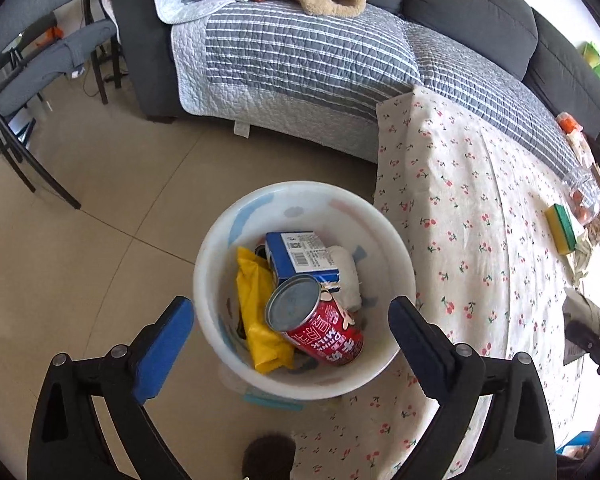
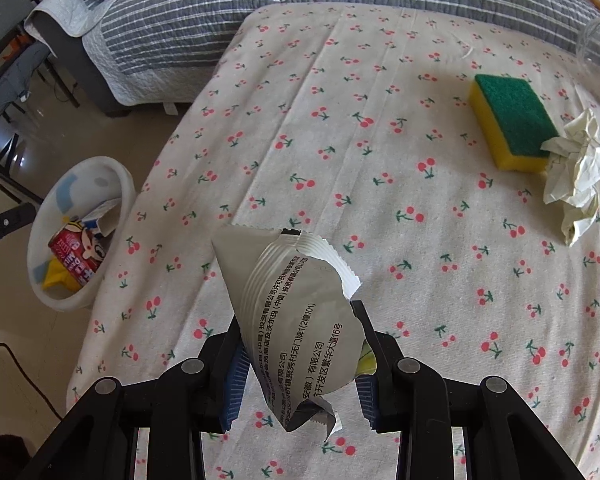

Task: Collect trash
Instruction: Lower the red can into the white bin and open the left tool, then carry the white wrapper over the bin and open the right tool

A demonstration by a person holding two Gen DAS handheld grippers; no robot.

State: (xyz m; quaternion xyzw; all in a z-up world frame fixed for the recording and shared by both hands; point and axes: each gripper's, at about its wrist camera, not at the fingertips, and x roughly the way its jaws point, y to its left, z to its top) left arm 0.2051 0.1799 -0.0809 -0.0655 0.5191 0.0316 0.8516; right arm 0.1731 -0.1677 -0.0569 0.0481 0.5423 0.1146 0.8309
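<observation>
From the left wrist view, the left gripper (image 1: pixel 290 336) hangs directly over the white bin (image 1: pixel 220 264), its blue-padded jaws spread wide, one to either side of the rim, with nothing between them. Inside the bin lie a red can (image 1: pixel 320 326), a blue box (image 1: pixel 300 258), a yellow wrapper (image 1: pixel 258 304) and a white wad (image 1: pixel 346 276), so several pieces are already collected. The wide, empty stance over the bin suggests this hand is done with its item or simply waiting. The bin stands on the floor tight against the corner of the cherry-print cloth (image 1: pixel 460 220).

From the right wrist view, the right gripper (image 2: pixel 300 372) is clamped on a silver snack packet (image 2: pixel 296 320), which stands up between the pads, clear of the cherry-print cloth. It is held high, probably to carry it over the cloth edge to the bin, which lies well to its left and below.

Only this view shows the crumpled paper (image 2: pixel 576 176) clearly, touching a green-and-yellow sponge (image 2: pixel 512 120); the paper looks like remaining trash. Only the left view shows the bin's full contents from above.
</observation>
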